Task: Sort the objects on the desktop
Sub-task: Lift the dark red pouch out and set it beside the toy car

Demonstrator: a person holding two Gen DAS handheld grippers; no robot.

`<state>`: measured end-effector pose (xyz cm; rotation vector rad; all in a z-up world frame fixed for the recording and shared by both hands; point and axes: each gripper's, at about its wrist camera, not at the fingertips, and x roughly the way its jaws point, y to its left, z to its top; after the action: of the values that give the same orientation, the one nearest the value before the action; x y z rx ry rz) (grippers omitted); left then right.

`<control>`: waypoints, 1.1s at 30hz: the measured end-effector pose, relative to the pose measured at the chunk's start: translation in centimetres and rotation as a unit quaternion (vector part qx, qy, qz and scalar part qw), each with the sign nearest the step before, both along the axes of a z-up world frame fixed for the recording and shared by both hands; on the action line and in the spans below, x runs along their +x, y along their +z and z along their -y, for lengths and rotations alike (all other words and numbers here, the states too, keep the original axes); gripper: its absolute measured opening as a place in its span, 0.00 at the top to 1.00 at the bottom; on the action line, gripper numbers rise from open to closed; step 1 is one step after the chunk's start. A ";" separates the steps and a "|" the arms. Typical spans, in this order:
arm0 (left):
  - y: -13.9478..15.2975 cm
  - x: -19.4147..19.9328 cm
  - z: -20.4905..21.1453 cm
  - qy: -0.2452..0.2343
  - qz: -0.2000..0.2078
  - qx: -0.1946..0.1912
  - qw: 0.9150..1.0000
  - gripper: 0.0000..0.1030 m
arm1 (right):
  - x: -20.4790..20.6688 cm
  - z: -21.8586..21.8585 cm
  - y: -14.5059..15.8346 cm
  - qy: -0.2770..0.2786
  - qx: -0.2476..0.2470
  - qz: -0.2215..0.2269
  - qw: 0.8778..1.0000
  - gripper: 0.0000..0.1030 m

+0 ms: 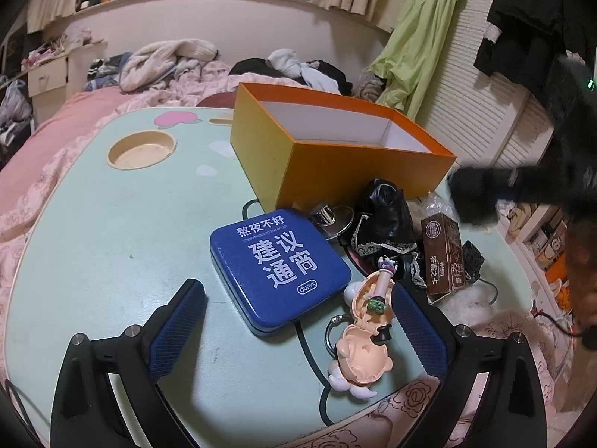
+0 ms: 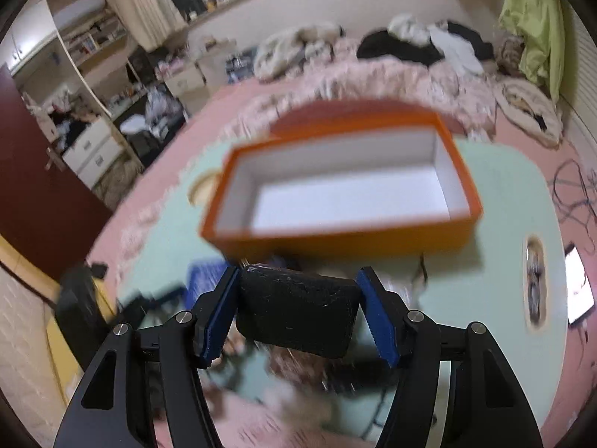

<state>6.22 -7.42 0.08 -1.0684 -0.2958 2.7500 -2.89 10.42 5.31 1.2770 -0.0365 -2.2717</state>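
the black case (image 2: 296,315) is pinched between the blue pads of the right gripper (image 2: 298,313), up in the air near the open orange box (image 2: 335,239). the left gripper (image 1: 294,321) hangs wide open over the blue tin (image 1: 280,265) and the little toy figure (image 1: 365,339) on the green table (image 1: 112,242).

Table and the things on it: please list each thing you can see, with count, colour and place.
table: one, pale green, over a pink bed
open box: one, orange outside and white inside, empty, at the far side of the table
tin: one, blue with white writing, centre
toy figure: one, peach and white, right of the tin
carton: one, brown, near the right edge
black bundle: one, lace-trimmed, between box and carton
black case: one, held before the box
left gripper: fingers blue-padded, open, around the tin's near corner
right gripper: fingers clamped on the black case
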 end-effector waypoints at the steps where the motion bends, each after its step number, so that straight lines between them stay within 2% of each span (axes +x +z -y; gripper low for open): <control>1: 0.0 -0.1 -0.1 0.000 0.001 -0.002 1.000 0.02 | -0.3 0.2 -0.6 -0.002 0.007 0.002 1.000 0.38; 4: -0.1 -0.3 -0.3 -0.004 0.003 -0.008 1.000 0.01 | -0.9 -0.3 -1.1 -0.011 -0.008 -0.019 1.000 0.37; 8: 0.0 -0.4 -0.8 -0.004 0.006 -0.021 1.000 0.01 | 0.5 -1.2 0.9 -0.057 -0.010 -0.129 0.990 0.36; 10: -0.2 -0.5 -0.8 -0.003 0.007 -0.027 1.000 0.01 | 2.0 -1.9 1.4 -0.057 -0.014 -0.165 0.985 0.25; 12: -0.2 -0.5 -1.0 -0.002 0.009 -0.033 0.999 0.01 | 3.7 -2.5 1.4 -0.046 -0.009 -0.184 0.982 0.22; 18: -0.2 -0.5 -1.5 -0.001 0.014 -0.056 0.998 0.01 | 8.3 -5.7 -1.4 -0.049 -0.005 -0.184 0.982 0.22; 22: -0.3 -0.6 -2.0 0.003 0.021 -0.081 0.996 0.00 | 9.4 -6.1 -4.5 -0.065 0.049 -0.175 0.981 0.22; 24: -0.5 -0.8 -2.5 0.007 0.028 -0.106 0.994 0.00 | 8.9 -5.7 -6.2 -0.064 0.061 -0.148 0.985 0.20; 26: -0.7 -0.9 -3.2 0.011 0.034 -0.136 0.990 0.00 | 8.7 -5.1 -6.1 -0.070 0.072 -0.159 0.982 0.15; 33: -0.7 -0.6 -3.0 0.010 0.033 -0.131 0.991 0.00 | 8.4 -4.9 -6.1 -0.069 0.071 -0.159 0.982 0.12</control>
<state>5.61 -4.44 -0.60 -1.2256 0.0498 2.8314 5.52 15.34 -0.76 0.9881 0.1584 -2.6140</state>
